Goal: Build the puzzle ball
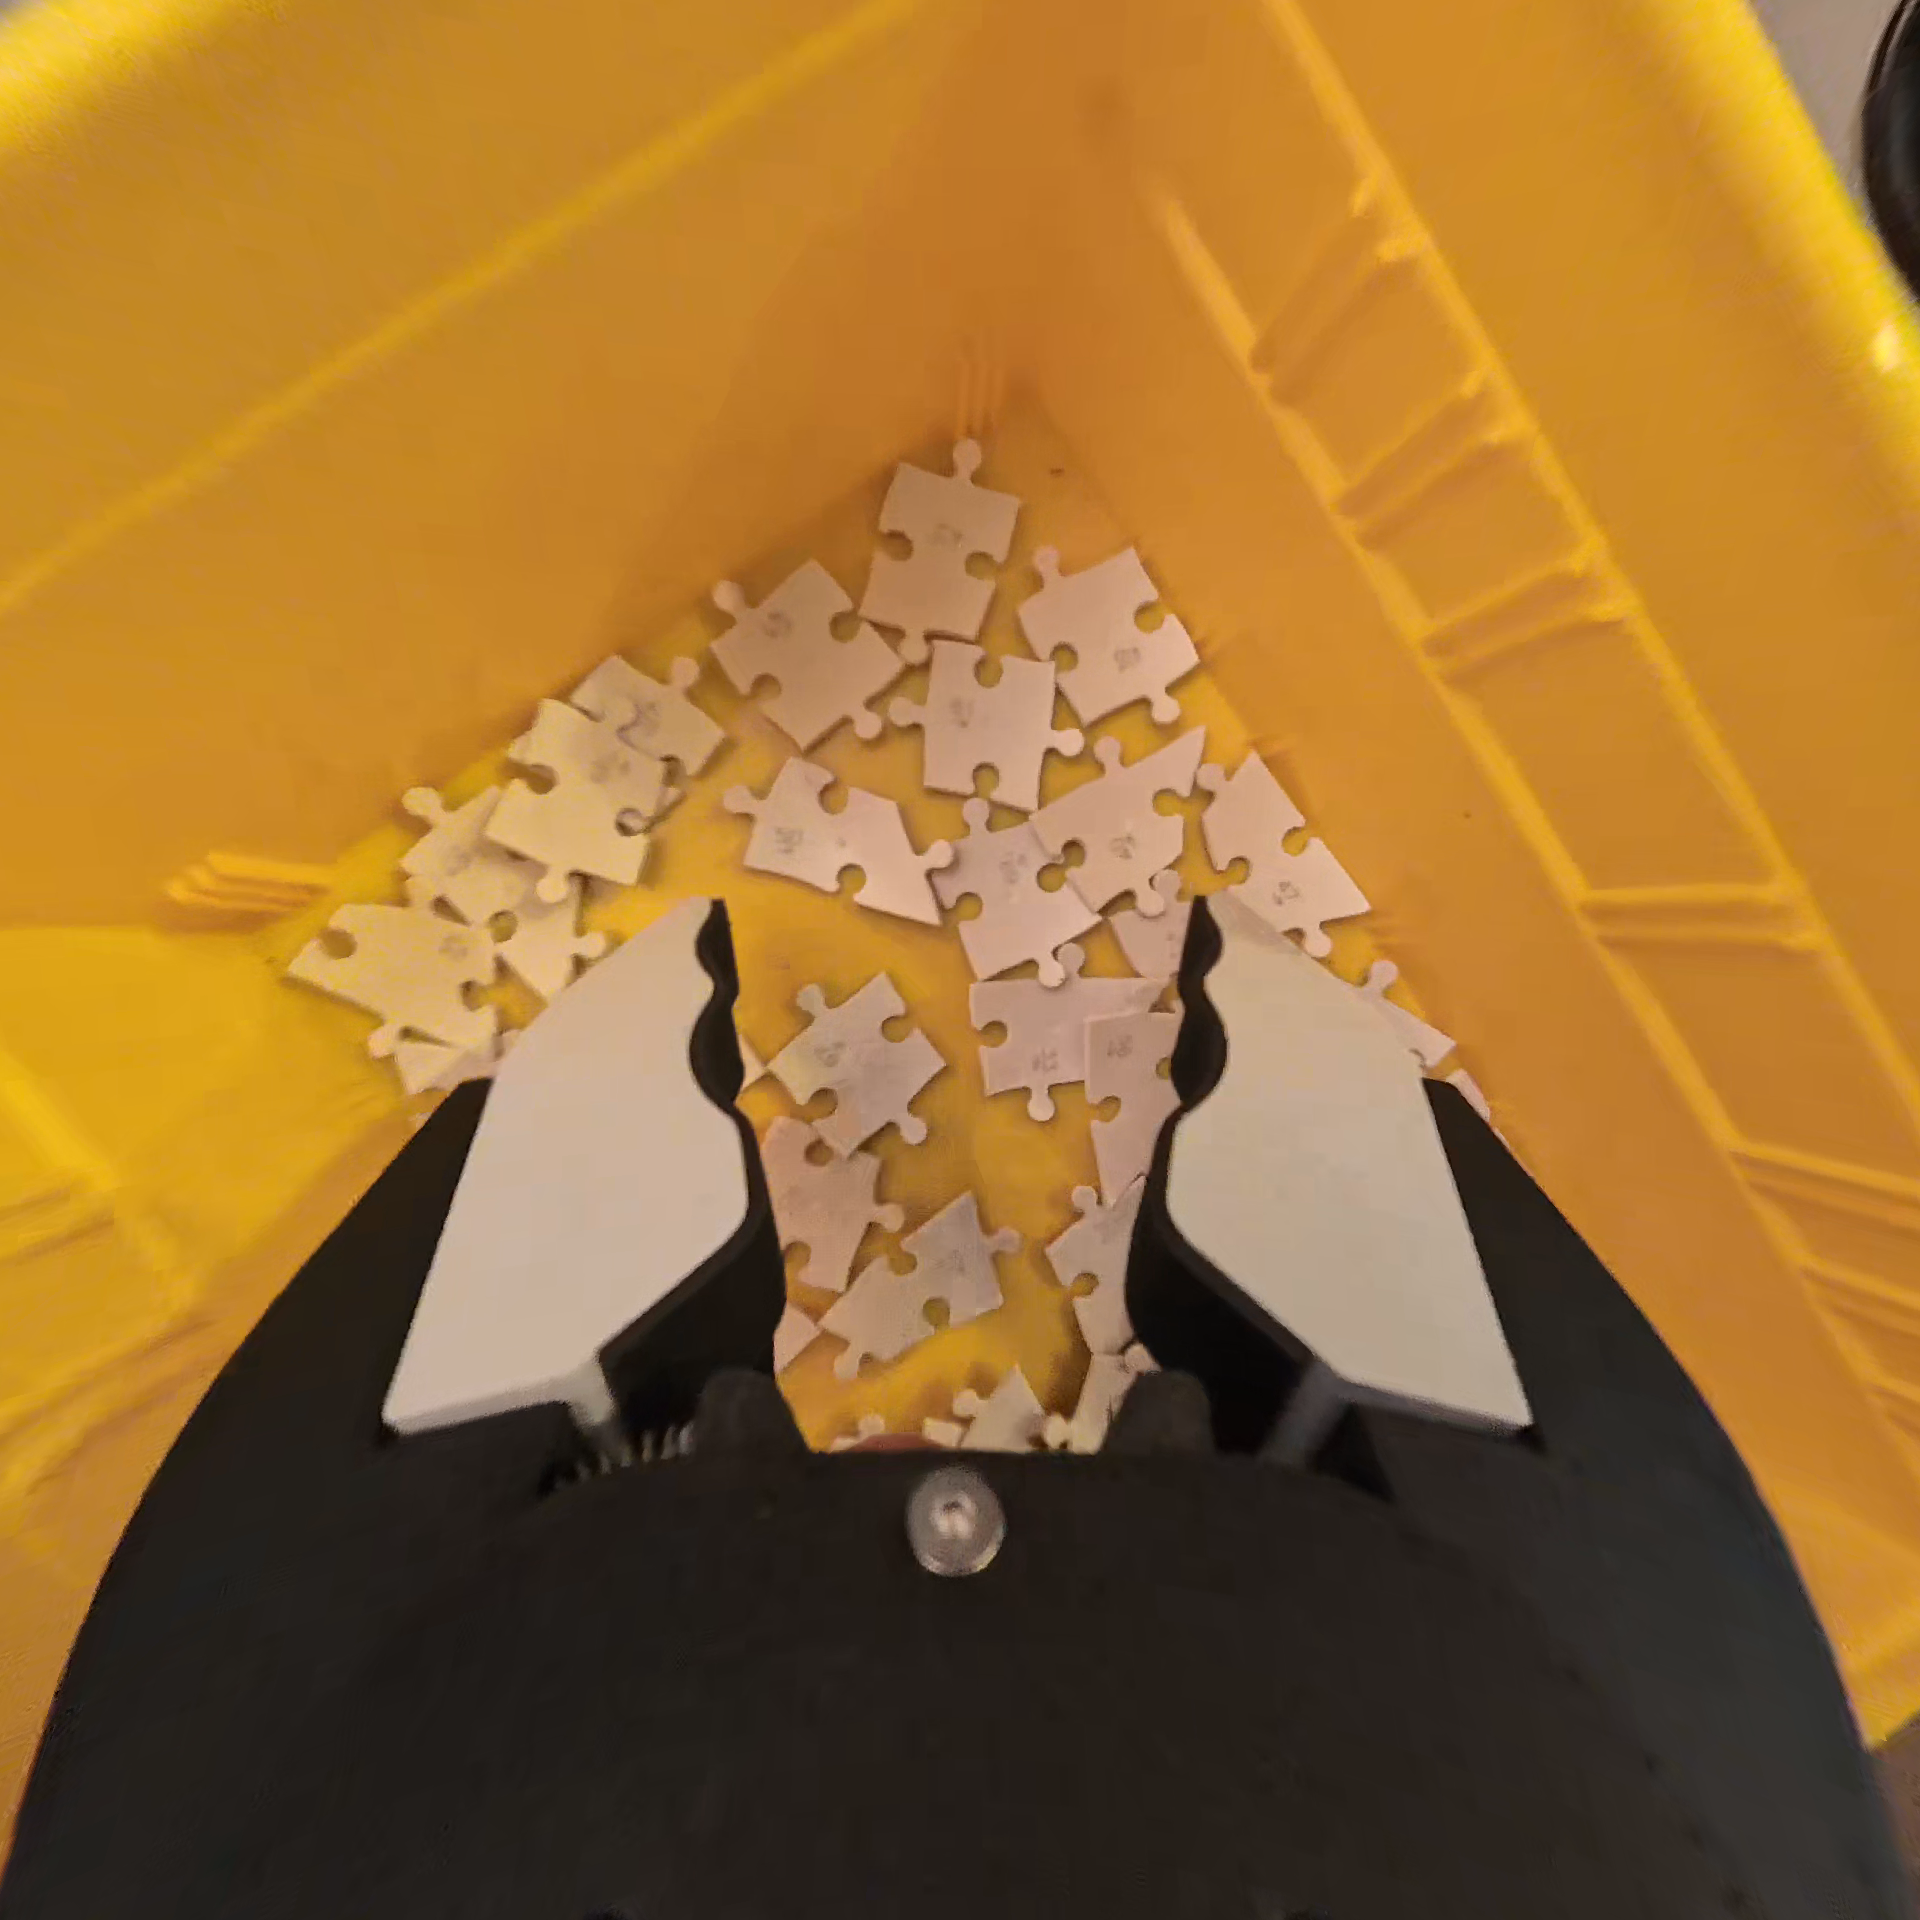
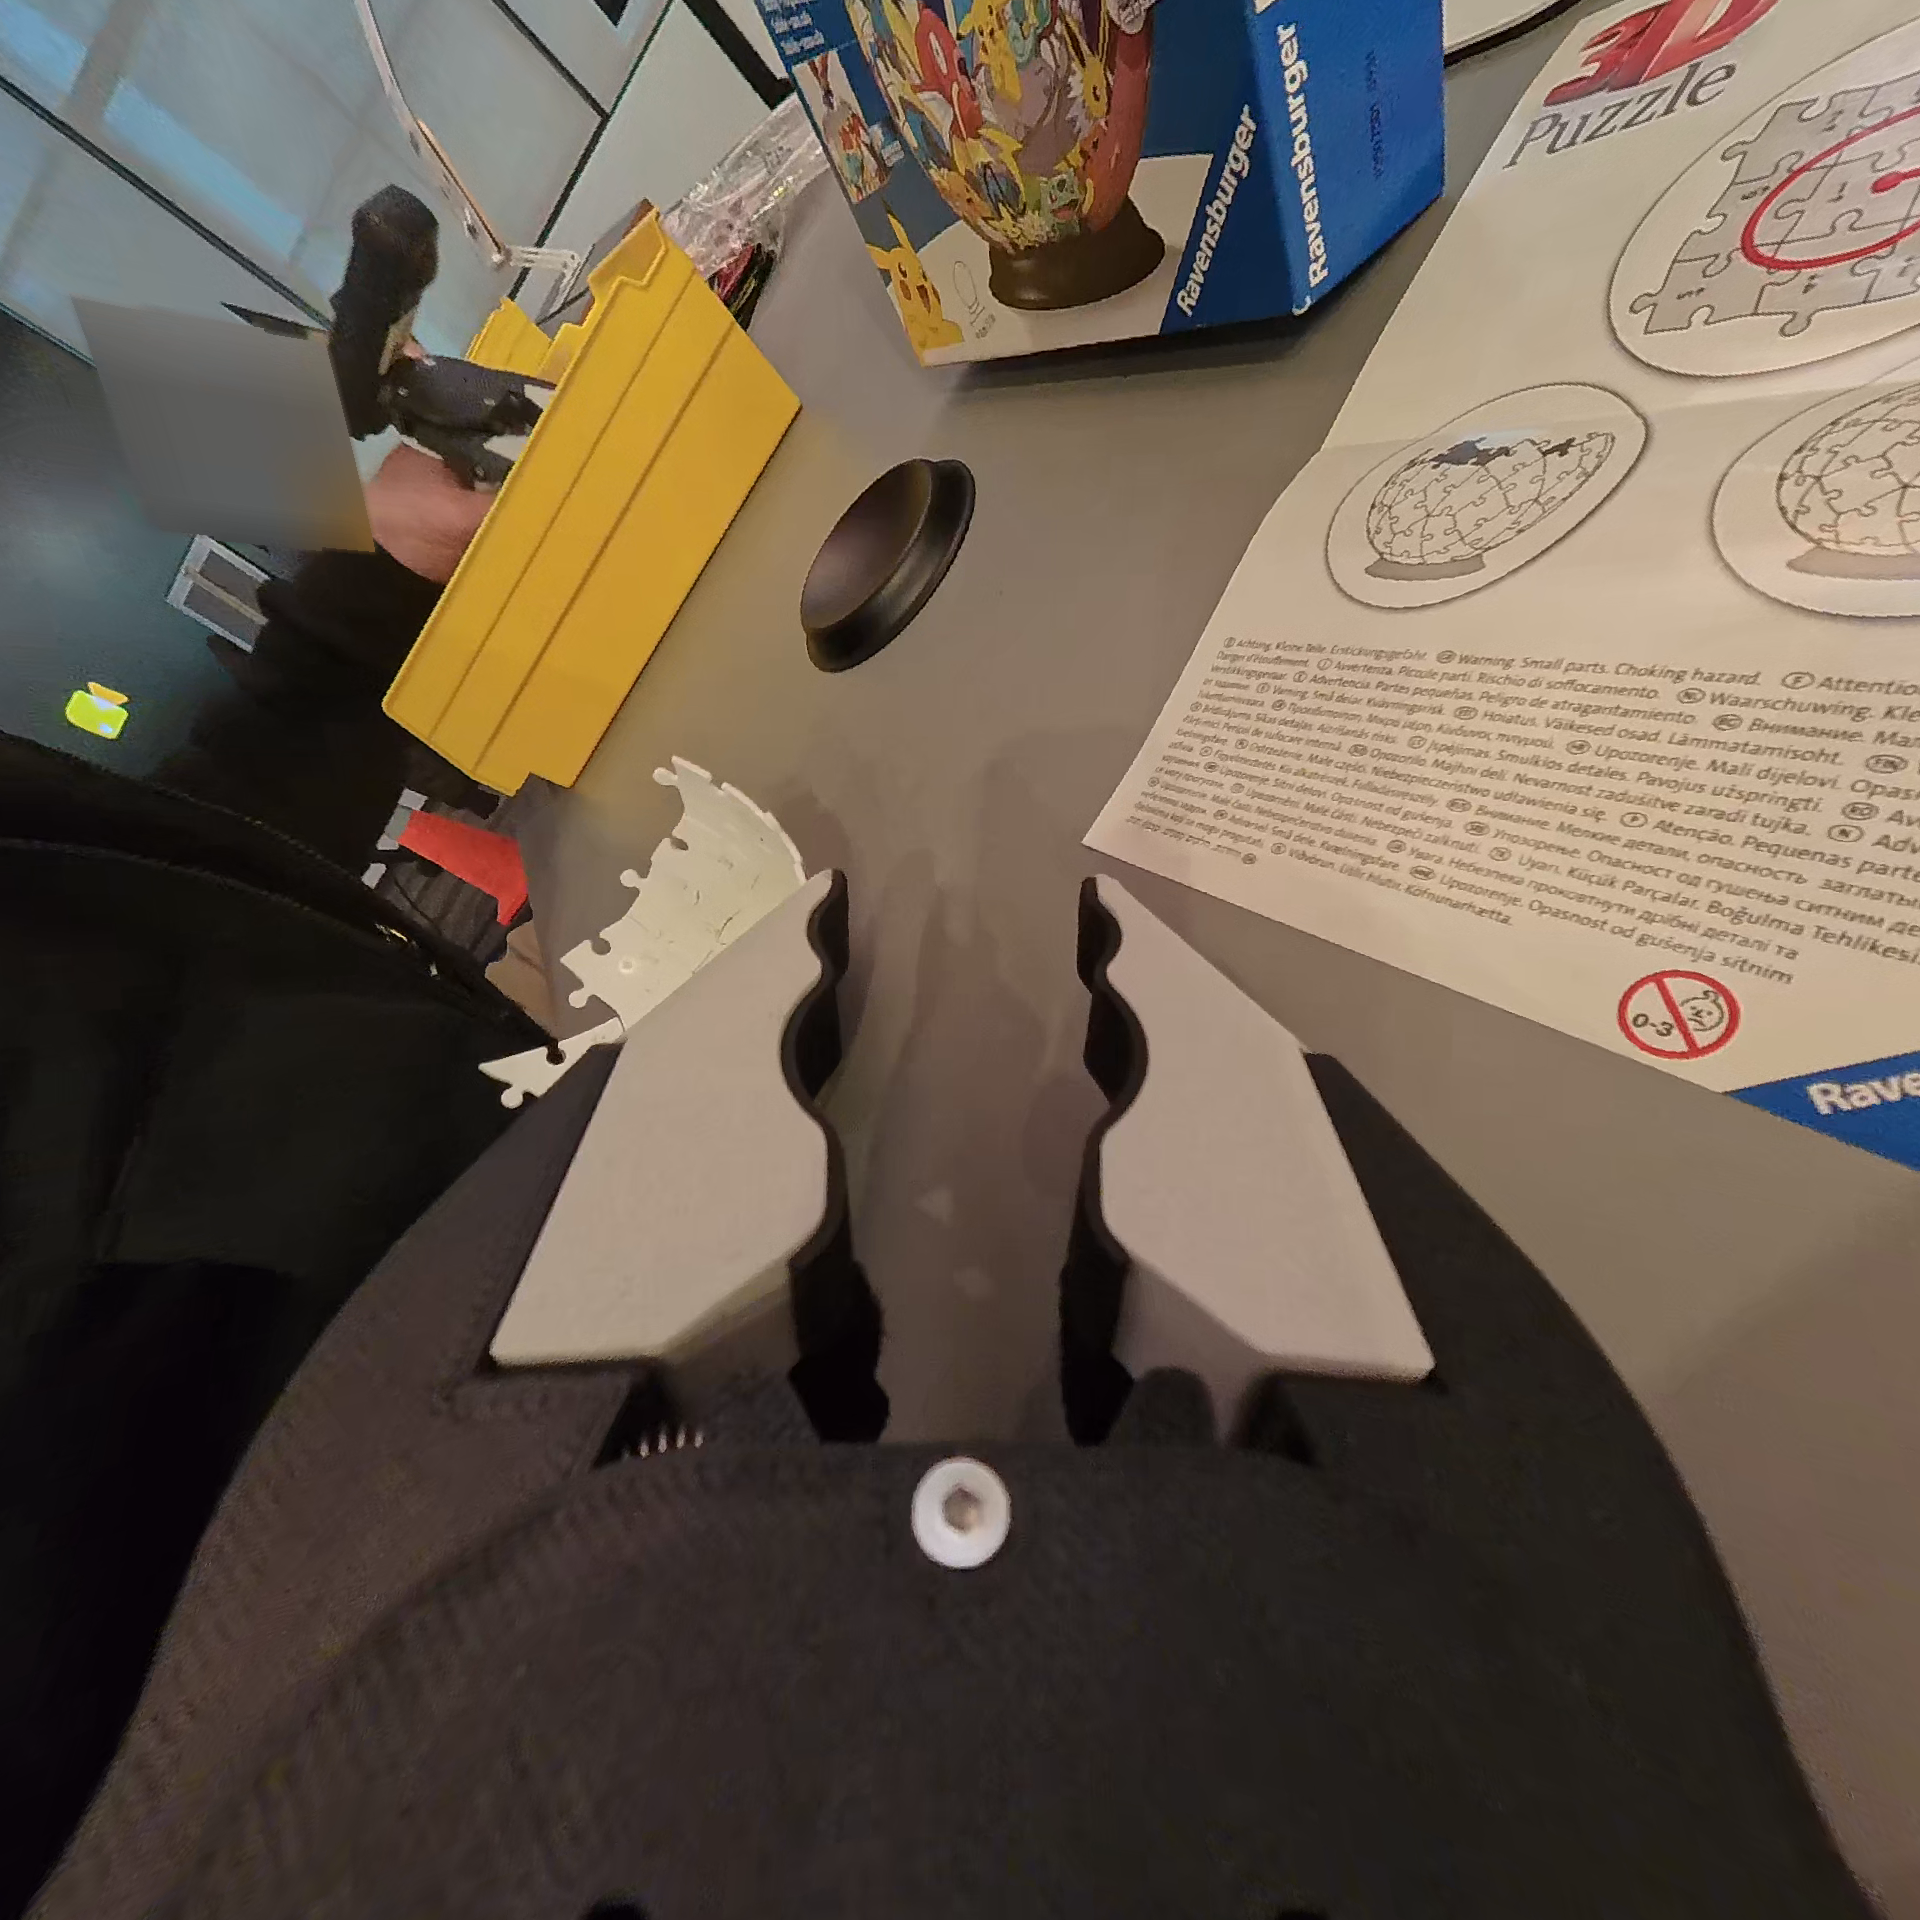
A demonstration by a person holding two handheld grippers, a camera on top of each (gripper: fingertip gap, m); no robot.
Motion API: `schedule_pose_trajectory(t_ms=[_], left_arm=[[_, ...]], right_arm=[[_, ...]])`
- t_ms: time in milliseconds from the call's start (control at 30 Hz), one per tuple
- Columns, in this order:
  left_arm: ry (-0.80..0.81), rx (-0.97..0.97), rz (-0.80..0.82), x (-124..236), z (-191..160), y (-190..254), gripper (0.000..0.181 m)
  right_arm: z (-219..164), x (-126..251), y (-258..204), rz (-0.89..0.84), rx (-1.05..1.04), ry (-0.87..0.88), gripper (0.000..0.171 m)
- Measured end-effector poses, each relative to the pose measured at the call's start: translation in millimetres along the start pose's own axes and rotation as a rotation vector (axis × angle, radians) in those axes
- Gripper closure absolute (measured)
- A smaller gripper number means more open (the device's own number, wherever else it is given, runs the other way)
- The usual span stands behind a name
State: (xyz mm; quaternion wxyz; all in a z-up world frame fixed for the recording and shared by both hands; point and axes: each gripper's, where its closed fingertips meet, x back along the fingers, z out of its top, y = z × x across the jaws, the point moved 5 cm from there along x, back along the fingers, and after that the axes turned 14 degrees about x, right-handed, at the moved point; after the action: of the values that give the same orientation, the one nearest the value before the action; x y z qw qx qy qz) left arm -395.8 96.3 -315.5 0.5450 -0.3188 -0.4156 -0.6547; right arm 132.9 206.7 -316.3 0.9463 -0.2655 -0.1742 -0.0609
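Yellow bin (image 1: 1351, 520), loose puzzle pieces (image 1: 987, 717) (blank-side up), left gripper (image 1: 956, 914) agape

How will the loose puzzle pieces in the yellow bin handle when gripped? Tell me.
The pieces look thin and flat, so they are probably light and hard to pinch off the bin floor. Several overlap, so one may drag its neighbours. The open left gripper holds none.

Left wrist view is motion-blurred: markings on the puzzle pieces (image 1: 831, 1060) unreadable. Left gripper (image 1: 956, 914) fingers cover pieces at both sides and near its base. Yellow bin (image 1: 1403, 727) cut off on all edges. Right wrist view: partly built ball shell (image 2: 686, 914) half hidden behind right gripper (image 2: 961, 894) finger; instruction sheet (image 2: 1558, 727) and puzzle box (image 2: 1122, 166) cropped by frame.
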Motion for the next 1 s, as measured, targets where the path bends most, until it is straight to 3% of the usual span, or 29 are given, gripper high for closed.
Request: schedule_pose_trajectory(t_ms=[167, 433, 500, 667, 767, 900, 1000], left_arm=[[-0.056, -0.024, 0.064, -14, -7, -9, 0.102], [-0.01, -0.095, 0.233, 1, -5, -21, 0.12], [0.013, -0.093, 0.207, 6, -4, -17, 0.126], [-0.016, -0.083, 0.066, 9, -12, -1, 0.122], [-0.053, -0.106, 0.062, 5, -21, 4, 0.122], [-0.068, -0.12, 0.067, -1, -27, 4, 0.156], [-0.064, -0.101, 0.044, -3, -28, 5, 0.16]], right_arm=[[0, 0, 2, -0.006, -0.012, 0.0, 0.128], [1, 0, 5, -0.019, -0.026, 0.003, 0.128], [1, 1, 5, -0.023, -0.03, 0.007, 0.128], [1, 1, 7, -0.029, -0.038, 0.009, 0.128], [1, 1, 7, -0.031, -0.043, 0.009, 0.129], [1, 0, 8, -0.035, -0.046, 0.007, 0.129], [1, 0, 9, -0.041, -0.047, 0.006, 0.129]])
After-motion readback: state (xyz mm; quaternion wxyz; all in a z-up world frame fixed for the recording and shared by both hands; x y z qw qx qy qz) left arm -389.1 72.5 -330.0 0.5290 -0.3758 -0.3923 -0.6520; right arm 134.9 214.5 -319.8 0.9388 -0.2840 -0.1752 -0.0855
